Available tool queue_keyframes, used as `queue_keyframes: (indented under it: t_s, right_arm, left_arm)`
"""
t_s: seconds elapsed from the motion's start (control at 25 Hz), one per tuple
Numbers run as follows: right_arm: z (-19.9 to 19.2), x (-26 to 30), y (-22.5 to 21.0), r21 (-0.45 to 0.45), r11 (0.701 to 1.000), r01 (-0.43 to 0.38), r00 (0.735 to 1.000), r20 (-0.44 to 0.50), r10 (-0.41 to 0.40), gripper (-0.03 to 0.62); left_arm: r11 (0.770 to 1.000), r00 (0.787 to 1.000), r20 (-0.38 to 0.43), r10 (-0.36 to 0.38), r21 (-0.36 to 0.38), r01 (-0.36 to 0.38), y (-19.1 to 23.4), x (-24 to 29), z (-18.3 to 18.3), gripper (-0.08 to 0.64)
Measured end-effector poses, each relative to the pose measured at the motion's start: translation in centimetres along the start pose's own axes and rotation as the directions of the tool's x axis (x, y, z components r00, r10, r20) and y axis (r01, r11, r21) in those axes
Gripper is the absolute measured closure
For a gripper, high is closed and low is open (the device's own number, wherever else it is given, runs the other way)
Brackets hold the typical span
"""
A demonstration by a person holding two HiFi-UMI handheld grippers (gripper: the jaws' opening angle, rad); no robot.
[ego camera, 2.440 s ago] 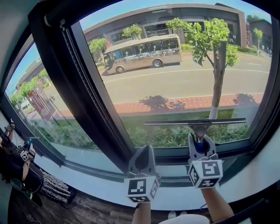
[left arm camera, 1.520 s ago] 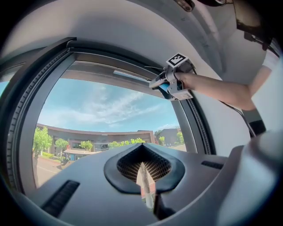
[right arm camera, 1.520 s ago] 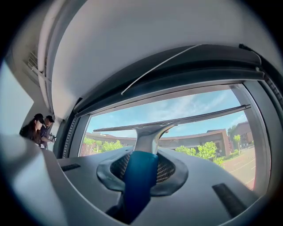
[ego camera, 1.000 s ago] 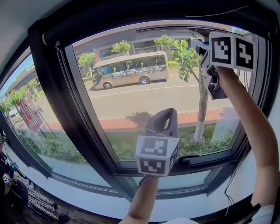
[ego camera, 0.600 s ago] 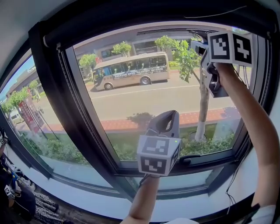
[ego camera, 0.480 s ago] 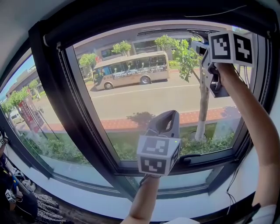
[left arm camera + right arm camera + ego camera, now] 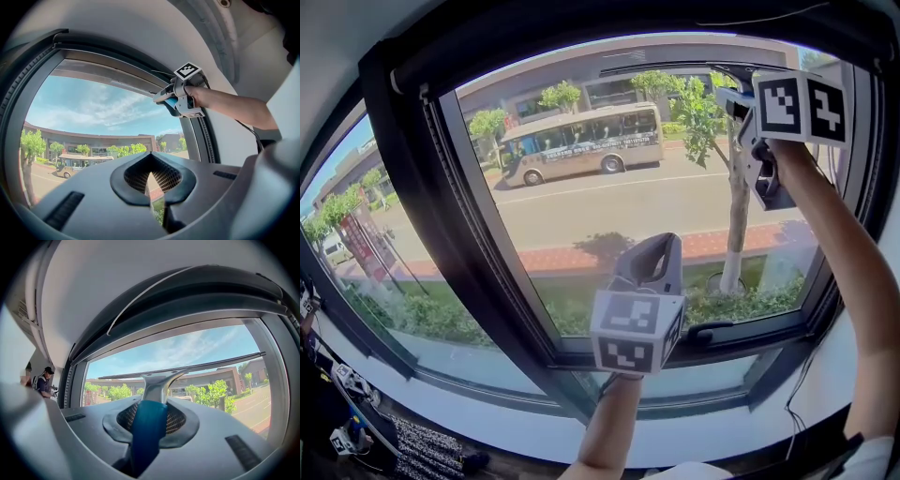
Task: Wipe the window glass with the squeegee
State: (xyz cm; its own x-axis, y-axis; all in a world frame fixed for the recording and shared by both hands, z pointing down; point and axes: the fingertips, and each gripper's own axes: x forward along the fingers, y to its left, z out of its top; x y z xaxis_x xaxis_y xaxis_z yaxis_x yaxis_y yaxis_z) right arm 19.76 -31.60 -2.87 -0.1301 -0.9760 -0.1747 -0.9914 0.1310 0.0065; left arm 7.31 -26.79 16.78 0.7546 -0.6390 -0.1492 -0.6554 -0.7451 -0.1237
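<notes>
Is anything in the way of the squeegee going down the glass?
Nothing on the glass shows. The right tongs hold the squeegee at the top; the left tongs, shut and empty, hang lower in front.

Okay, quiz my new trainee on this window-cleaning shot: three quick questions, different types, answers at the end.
1. True or false: the left claw is shut and empty.
2. The squeegee blade is level with which part of the window glass? A: near the top. B: mid-height. C: at the sill.
3. Fill in: the right claw grips the squeegee by its ___ handle.

Key: 1 true; 2 A; 3 blue.
</notes>
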Motion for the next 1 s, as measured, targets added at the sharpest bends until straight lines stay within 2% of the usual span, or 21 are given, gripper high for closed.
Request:
queue_keyframes:
  t_s: [0.16,0.36,0.52,0.72,0.88,1.0]
  right_arm:
    - [-0.5,-0.3,-0.1,-0.007,1.0,-0.002,1.0,-0.007,0.002,0.515]
    - [-2.2,-0.8,-0.2,-0.012,1.0,-0.007,0.999,-0.031,0.007,0.515]
    - [-3.7,-1.2,-0.1,-0.013,1.0,-0.006,0.999,-0.036,0.006,0.515]
    - [-4.9,-1.0,0.2,-0.024,1.0,-0.011,0.998,-0.058,0.01,0.515]
    - [-5.7,-1.2,0.2,-0.035,0.999,-0.007,0.998,-0.07,0.004,0.515]
    - [-7.3,-1.6,-0.1,-0.032,0.999,-0.003,0.997,-0.074,0.001,0.515]
  left_arm:
    - [1.0,1.0,-0.005,-0.004,-0.005,0.004,0.0,-0.3,-0.2,0.565]
    - [0.997,0.999,0.013,-0.045,-0.059,0.046,-0.5,-0.8,-0.4,0.565]
    - [0.997,0.999,0.006,-0.049,-0.06,0.049,-0.8,-1.1,-1.3,0.565]
    - [0.991,0.996,0.011,-0.09,-0.094,0.091,-1.2,-1.1,-1.5,0.565]
    - [0.991,0.996,-0.008,-0.088,-0.106,0.087,-0.9,-1.3,-1.6,0.565]
    - [0.989,0.997,-0.018,-0.078,-0.124,0.075,-0.9,-1.6,-3.1,0.565]
